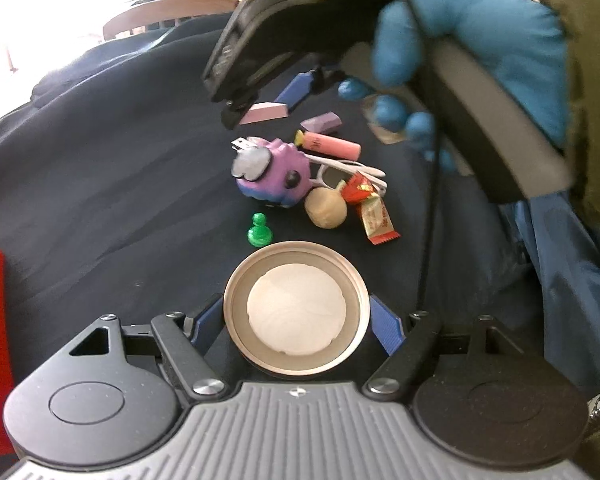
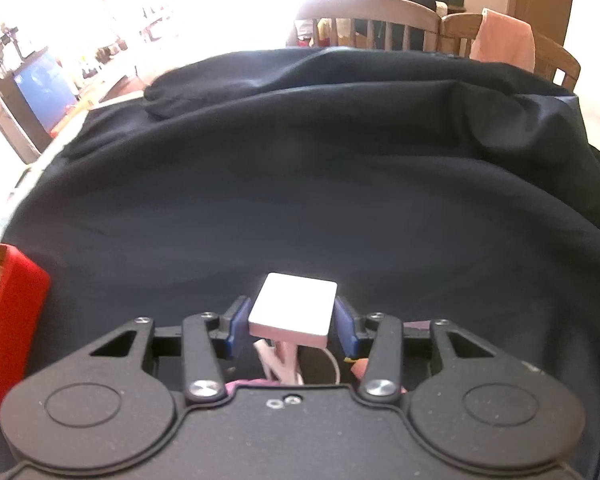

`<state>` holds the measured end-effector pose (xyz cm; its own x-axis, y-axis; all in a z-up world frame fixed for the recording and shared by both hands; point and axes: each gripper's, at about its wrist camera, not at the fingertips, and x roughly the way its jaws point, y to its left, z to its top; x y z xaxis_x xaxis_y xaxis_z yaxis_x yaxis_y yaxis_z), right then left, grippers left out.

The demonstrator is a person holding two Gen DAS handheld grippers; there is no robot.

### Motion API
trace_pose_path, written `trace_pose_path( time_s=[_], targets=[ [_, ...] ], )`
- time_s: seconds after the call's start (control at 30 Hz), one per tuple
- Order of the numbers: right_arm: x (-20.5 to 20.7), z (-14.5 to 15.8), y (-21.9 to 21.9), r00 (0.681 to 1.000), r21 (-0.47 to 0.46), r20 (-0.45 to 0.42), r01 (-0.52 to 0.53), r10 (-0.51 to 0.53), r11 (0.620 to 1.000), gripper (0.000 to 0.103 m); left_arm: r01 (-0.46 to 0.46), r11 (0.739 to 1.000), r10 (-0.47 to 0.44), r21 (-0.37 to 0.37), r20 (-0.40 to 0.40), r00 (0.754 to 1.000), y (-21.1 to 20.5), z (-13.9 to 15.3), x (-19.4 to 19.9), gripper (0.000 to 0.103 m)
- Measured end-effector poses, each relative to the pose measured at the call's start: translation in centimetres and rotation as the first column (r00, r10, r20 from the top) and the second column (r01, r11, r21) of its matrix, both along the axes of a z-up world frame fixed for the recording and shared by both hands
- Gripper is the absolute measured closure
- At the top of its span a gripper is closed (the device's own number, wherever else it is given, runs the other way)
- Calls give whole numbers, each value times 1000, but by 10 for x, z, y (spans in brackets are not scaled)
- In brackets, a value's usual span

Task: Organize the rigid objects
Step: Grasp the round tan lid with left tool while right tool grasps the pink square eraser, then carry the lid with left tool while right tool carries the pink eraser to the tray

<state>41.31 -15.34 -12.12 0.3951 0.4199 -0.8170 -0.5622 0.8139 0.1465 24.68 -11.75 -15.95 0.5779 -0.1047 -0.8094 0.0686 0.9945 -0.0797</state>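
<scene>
Two grippers loaded. My left gripper [image 1: 296, 320] clamps the round tin [image 1: 296, 312] mouth-up, just short of the clutter, I reckon as the bin for sorting. Beyond it lie green pawn [image 1: 259, 231], purple toy [image 1: 274, 174] and wrapped candy [image 1: 374, 212], bunched on the dark cloth [image 1: 120, 168]. My right gripper [image 2: 292, 322] pinches a pink eraser block [image 2: 294, 306], lifted off the cloth, probably headed for the tin.

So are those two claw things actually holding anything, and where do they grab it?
Left gripper clamps the round metal lid by its opposite rim edges. Right gripper pinches the pale flat block by its two side edges.
</scene>
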Motion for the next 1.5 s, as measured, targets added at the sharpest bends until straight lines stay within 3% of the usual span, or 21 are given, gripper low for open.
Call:
trace_pose_path(
  time_s=[0.87,1.1,1.5],
  targets=[
    [-98,100,22,992,122,71,-108,100,987,58,-219,976,220,-25,123,968,80,78,-51,26],
    [-123,111,41,991,142,79,-119,109,983,58,-248,968,249,-27,149,957,114,96,-73,26],
    [-159,110,94,987,146,84,-150,139,978,58,-303,953,301,-13,166,939,179,102,-104,26]
  ],
)
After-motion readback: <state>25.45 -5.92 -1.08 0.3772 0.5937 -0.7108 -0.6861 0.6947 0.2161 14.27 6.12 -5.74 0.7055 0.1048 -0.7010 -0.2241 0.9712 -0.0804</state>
